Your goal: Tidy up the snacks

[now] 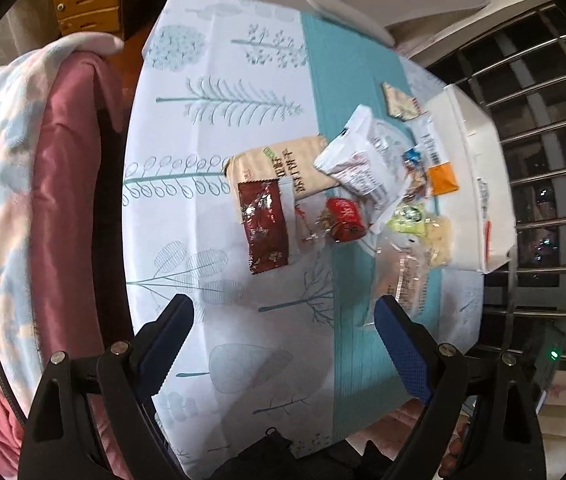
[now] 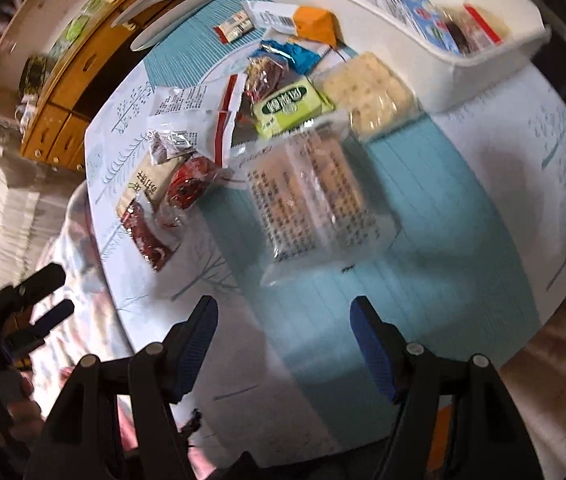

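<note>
Several snack packets (image 2: 435, 20) inside white bin (image 2: 483, 68)

Little print is legible: the beige cracker bag (image 1: 283, 168) carries large dark Chinese characters, of which 饼干 can be made out; the green packet (image 2: 289, 106) bears bold Chinese characters too blurred to read; the white wrapper (image 2: 273, 16) shows only a barcode.

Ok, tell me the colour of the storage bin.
White bin, clearest in the right wrist view.
</note>
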Demonstrator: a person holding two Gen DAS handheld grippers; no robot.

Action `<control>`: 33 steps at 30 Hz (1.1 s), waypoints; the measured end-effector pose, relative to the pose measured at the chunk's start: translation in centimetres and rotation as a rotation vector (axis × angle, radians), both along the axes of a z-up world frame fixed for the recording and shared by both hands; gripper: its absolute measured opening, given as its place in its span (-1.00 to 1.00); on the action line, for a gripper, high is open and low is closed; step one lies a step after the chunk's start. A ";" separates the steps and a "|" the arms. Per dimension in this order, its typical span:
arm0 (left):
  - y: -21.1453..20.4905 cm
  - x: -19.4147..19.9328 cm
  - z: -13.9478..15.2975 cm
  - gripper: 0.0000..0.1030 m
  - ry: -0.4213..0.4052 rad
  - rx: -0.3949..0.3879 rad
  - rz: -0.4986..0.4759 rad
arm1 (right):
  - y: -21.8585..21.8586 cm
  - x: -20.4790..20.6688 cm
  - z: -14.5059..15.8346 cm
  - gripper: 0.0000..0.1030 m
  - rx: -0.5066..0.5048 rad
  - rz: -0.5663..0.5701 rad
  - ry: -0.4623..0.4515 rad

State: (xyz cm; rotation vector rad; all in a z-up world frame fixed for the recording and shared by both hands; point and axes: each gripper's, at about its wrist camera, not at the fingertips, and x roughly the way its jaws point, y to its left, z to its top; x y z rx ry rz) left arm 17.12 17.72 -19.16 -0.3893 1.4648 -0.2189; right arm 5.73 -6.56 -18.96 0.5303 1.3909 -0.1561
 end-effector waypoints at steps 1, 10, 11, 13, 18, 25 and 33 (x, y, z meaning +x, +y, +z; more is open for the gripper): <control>-0.2 0.5 -0.6 0.77 0.014 0.009 0.003 | 0.0 0.2 -0.1 0.34 -0.018 0.017 -0.005; -1.4 4.2 -4.6 0.77 0.071 0.029 0.059 | -0.8 2.6 -1.2 0.34 -0.110 0.146 -0.047; -1.5 4.6 -4.9 0.77 0.072 0.037 0.064 | -0.8 2.9 -1.4 0.34 -0.118 0.160 -0.051; -1.7 5.4 -5.8 0.76 0.079 0.053 0.081 | -1.0 3.3 -1.8 0.34 -0.129 0.188 -0.054; -2.0 6.7 -8.0 0.76 0.134 0.106 0.113 | -1.4 4.4 -3.3 0.34 -0.143 0.248 -0.036; -3.3 7.8 -9.7 0.60 0.190 0.194 0.082 | -1.2 5.7 -4.1 0.37 -0.123 0.313 -0.024; -3.7 8.3 -10.2 0.11 0.219 0.236 0.099 | -1.5 6.1 -4.2 0.38 -0.119 0.338 -0.032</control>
